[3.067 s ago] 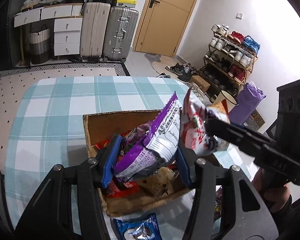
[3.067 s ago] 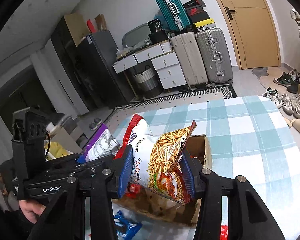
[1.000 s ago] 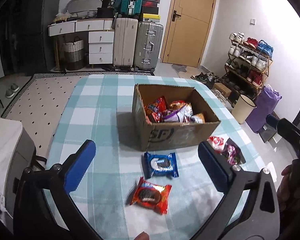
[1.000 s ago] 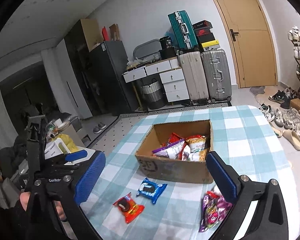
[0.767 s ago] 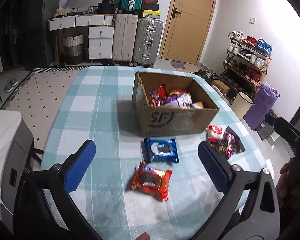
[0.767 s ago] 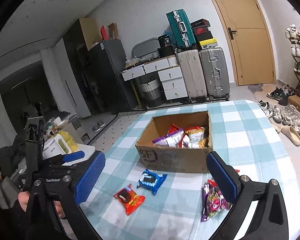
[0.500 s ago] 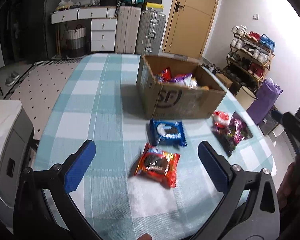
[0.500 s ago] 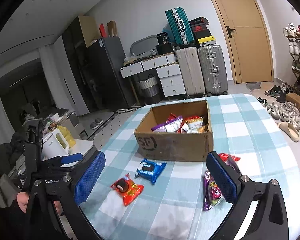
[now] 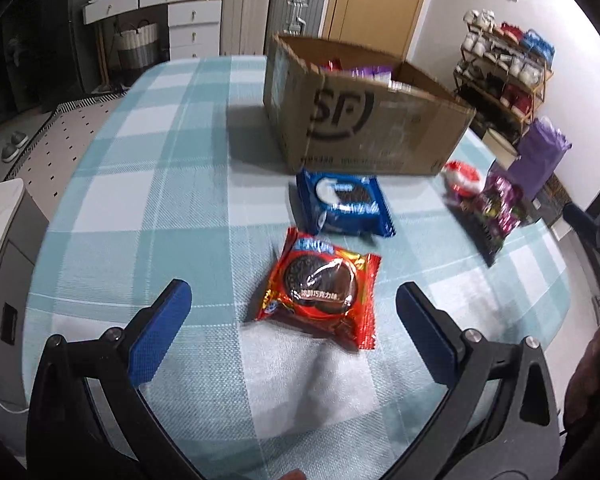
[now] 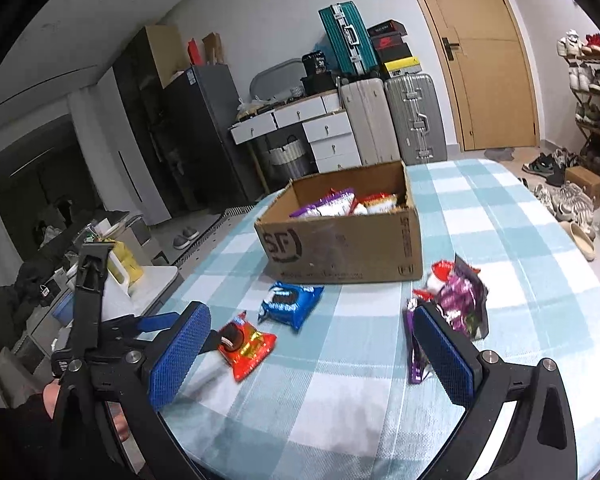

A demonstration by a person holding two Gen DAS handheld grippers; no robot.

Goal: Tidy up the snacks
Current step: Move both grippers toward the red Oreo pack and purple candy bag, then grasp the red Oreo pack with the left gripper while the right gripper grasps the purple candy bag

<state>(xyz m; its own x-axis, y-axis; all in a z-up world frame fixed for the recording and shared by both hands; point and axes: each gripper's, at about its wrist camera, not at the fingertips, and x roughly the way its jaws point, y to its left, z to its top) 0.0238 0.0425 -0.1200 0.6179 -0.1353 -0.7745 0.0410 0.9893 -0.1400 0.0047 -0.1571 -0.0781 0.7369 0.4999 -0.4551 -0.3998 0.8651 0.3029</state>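
A cardboard box [image 9: 364, 124] with several snack bags in it stands on the checked table; it also shows in the right wrist view [image 10: 340, 240]. In front of it lie a blue cookie pack [image 9: 342, 204] [image 10: 290, 304], a red cookie pack [image 9: 320, 280] [image 10: 246, 346] and purple and red snack bags [image 9: 488, 208] [image 10: 454, 304]. My left gripper [image 9: 292, 334] is open and empty, low over the table just short of the red pack. My right gripper [image 10: 312, 354] is open and empty, its right finger beside the purple bags.
The table's teal checked cloth [image 9: 148, 200] ends at a rounded front edge. A white appliance [image 9: 0, 240] stands left of the table. Suitcases [image 10: 396, 116], drawers and a shoe rack [image 9: 504, 72] line the room behind. A door [image 10: 496, 72] is at the back.
Both grippers let go of their snack bags in the box, opened, drew back and dropped low toward the packs on the table. The left one closed in on the red pack.
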